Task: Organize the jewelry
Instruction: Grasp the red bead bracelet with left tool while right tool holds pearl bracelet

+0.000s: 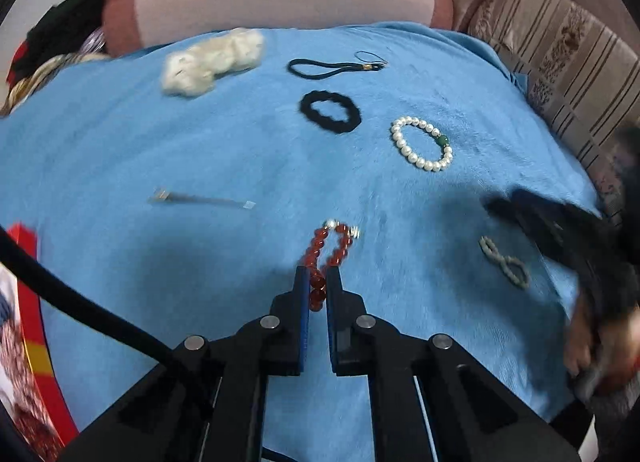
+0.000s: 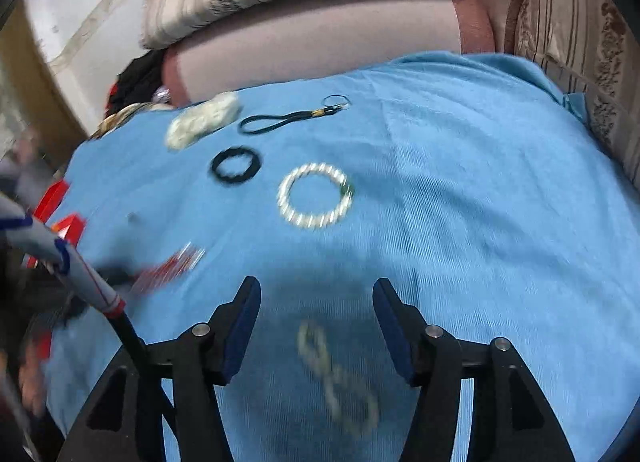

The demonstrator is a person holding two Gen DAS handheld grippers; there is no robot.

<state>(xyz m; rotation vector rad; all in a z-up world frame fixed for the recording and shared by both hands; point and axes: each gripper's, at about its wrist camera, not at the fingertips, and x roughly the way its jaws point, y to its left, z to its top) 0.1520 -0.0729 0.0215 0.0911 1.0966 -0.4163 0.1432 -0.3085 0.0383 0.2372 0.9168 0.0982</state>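
Note:
My left gripper (image 1: 319, 270) is shut on a red bead bracelet (image 1: 334, 246), whose loop hangs out past the fingertips above the blue cloth (image 1: 200, 141). My right gripper (image 2: 316, 286) is open and empty; a grey-green beaded bracelet (image 2: 340, 374) twisted in a figure eight lies on the cloth below its jaws, and it also shows in the left wrist view (image 1: 504, 262). A white pearl bracelet (image 1: 422, 143) with a green bead lies further back, also in the right wrist view (image 2: 316, 195). The red bracelet shows blurred at the left (image 2: 168, 268).
On the cloth lie a black scrunchie (image 1: 331, 112), a black cord strap (image 1: 332, 67), a white fluffy piece (image 1: 212, 61) and a thin silver clip (image 1: 200, 199). A red box (image 1: 28, 322) stands at the left edge. Striped cushions (image 1: 560, 61) border the right.

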